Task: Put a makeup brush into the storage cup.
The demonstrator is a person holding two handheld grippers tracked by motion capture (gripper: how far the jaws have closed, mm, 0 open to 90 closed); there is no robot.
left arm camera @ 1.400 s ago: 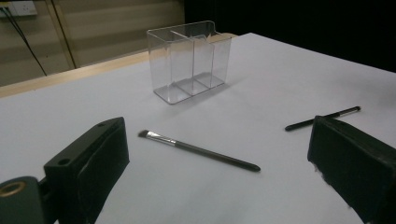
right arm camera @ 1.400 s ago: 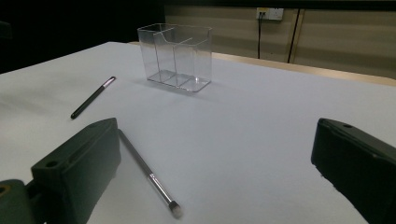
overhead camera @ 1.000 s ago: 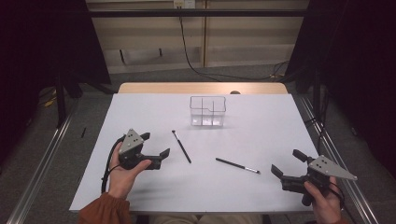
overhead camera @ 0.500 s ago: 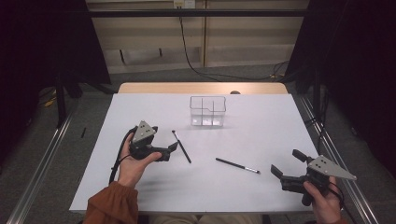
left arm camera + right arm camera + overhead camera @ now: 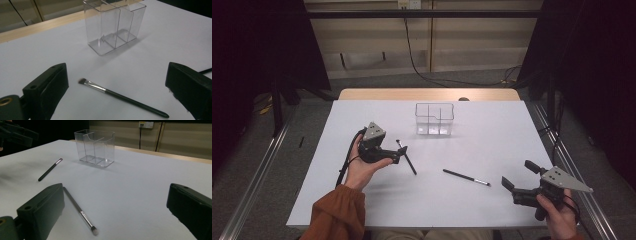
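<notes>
The angled brush (image 5: pixel 120 97) lies flat on the white table (image 5: pixel 492 135), on the near-left side of the clear organizer (image 5: pixel 434 119) and well apart from it, its bristle end pointing toward the organizer and its black handle running back toward the person. The left gripper (image 5: pixel 399 151) hovers right at this brush with its jaws spread wide and nothing between them; in the left gripper view the brush lies across the gap between the two jaws, touched by neither. A second brush (image 5: pixel 466 177) rests on the table in front of the organizer, nearer the person, its silver ferrule and bristle tip turned to the right. The right gripper (image 5: pixel 520 175) is held farther from the organizer, at the near-right part of the table, just beyond that second brush's tip, jaws likewise wide apart and empty. The organizer stands upright toward the far side of the table, its compartments empty.
</notes>
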